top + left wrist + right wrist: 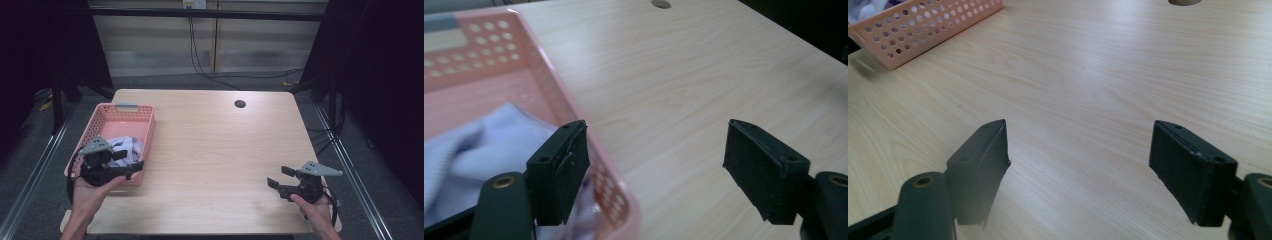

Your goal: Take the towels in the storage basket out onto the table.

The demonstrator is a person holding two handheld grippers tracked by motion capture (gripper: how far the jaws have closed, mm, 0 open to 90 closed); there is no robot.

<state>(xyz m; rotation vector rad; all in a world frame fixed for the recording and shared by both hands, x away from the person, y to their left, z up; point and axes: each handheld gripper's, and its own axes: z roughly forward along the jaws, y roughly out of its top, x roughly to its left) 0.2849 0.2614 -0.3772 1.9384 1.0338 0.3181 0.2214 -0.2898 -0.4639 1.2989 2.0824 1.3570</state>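
A pale lilac cloth (126, 148) lies bunched in the near end of a pink perforated basket (131, 113), which sits on the left side of the desk (215, 145) with its long side running from near to far. A small grey tab shows on the basket's far rim.

The left gripper (131, 162) hangs over the basket's near right corner, held in the person's left hand (92, 192) that comes up from the near edge. Its fingers (559, 170) stand wide apart with nothing between them; in the left gripper view one finger is over the cloth just inside the basket wall, and the other is over bare wood outside it. The cloth lies below, not pinched.

Well apart from all this, at the near right of the desk, the right gripper (280, 177) sits low in the person's right hand (317, 212), pointing left across the wood. Its fingers (979, 167) are likewise wide, with only bare desk between them, and the basket shows far off in its view.

A round dark hole (240, 104) marks the far side of the desk, right of centre.
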